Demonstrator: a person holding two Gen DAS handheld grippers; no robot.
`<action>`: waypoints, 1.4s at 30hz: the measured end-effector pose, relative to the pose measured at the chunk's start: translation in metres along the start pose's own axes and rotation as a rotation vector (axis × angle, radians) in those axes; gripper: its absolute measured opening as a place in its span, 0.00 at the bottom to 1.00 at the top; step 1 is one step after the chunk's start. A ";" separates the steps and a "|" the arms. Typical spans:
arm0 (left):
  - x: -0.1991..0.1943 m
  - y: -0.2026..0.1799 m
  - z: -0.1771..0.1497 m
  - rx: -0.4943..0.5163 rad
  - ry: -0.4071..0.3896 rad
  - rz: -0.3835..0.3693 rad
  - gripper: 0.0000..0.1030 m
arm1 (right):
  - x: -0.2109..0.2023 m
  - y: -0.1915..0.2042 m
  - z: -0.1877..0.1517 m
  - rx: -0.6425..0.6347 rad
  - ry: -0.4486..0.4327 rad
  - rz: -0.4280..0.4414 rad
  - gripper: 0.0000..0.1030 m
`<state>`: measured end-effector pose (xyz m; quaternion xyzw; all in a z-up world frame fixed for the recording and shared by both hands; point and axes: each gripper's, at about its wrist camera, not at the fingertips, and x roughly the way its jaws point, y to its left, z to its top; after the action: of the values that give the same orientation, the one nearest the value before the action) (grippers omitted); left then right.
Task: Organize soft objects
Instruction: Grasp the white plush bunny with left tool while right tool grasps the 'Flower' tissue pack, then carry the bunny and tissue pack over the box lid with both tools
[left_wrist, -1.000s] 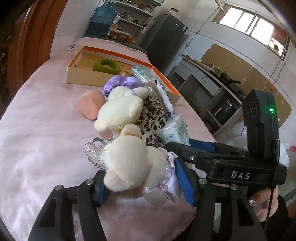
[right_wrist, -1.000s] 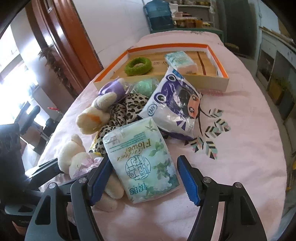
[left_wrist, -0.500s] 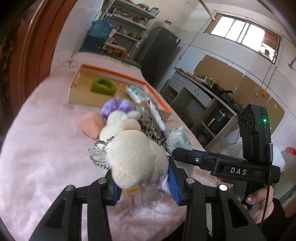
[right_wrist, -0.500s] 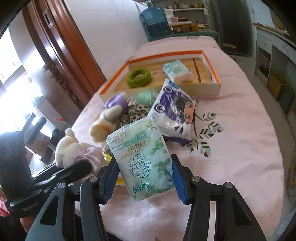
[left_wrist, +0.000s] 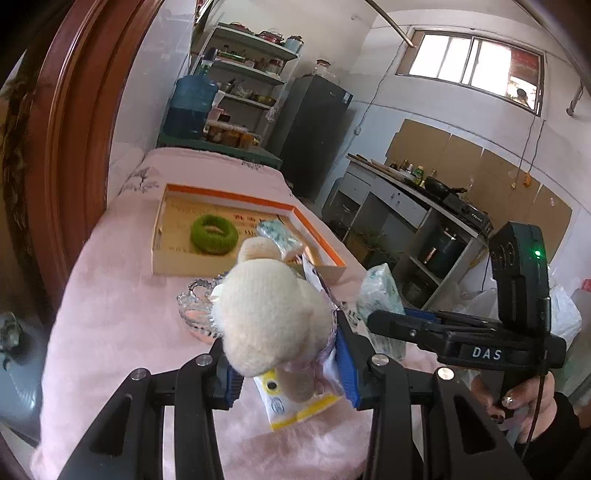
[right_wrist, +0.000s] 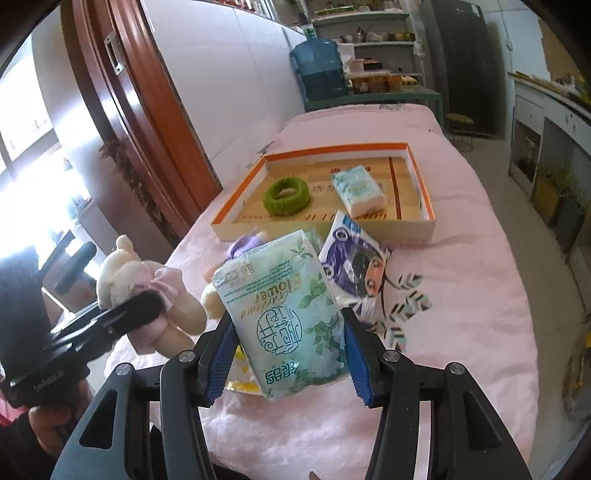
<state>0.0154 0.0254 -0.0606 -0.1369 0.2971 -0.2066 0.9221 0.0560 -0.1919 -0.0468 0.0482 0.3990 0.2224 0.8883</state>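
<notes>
We hold two grabbers over a table with a fuzzy pink cloth (right_wrist: 461, 295). Our left grabber (left_wrist: 288, 365) pinches a soft cream teddy bear (left_wrist: 269, 317) between its blue pads, up off the table. The bear wears a pink bow. Our right grabber (right_wrist: 288, 354) pinches a green pack of tissues (right_wrist: 288, 314) from both sides, and the pack is up in the air too. At the far end of the table sits a flat box with an orange rim (right_wrist: 421, 177). Inside it lie a fuzzy green ring (right_wrist: 286, 195) and a small tissue pack (right_wrist: 356, 190), a little apart. Just in front of the box lies a purple and white bag (right_wrist: 354, 258) with a face on it. A clear little crown (left_wrist: 192, 310) sits on the cloth beside the bear.
</notes>
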 end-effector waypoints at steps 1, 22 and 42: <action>0.000 0.001 0.002 0.005 -0.003 0.004 0.41 | 0.000 0.000 0.002 -0.004 -0.003 -0.003 0.54; 0.011 0.009 0.082 0.025 -0.095 0.014 0.41 | -0.007 -0.013 0.077 -0.013 -0.108 -0.030 0.54; 0.043 0.014 0.116 0.057 -0.075 0.110 0.42 | 0.021 -0.029 0.113 -0.002 -0.089 -0.033 0.54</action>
<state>0.1214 0.0333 0.0047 -0.1016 0.2634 -0.1586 0.9461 0.1609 -0.1987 0.0073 0.0505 0.3596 0.2056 0.9088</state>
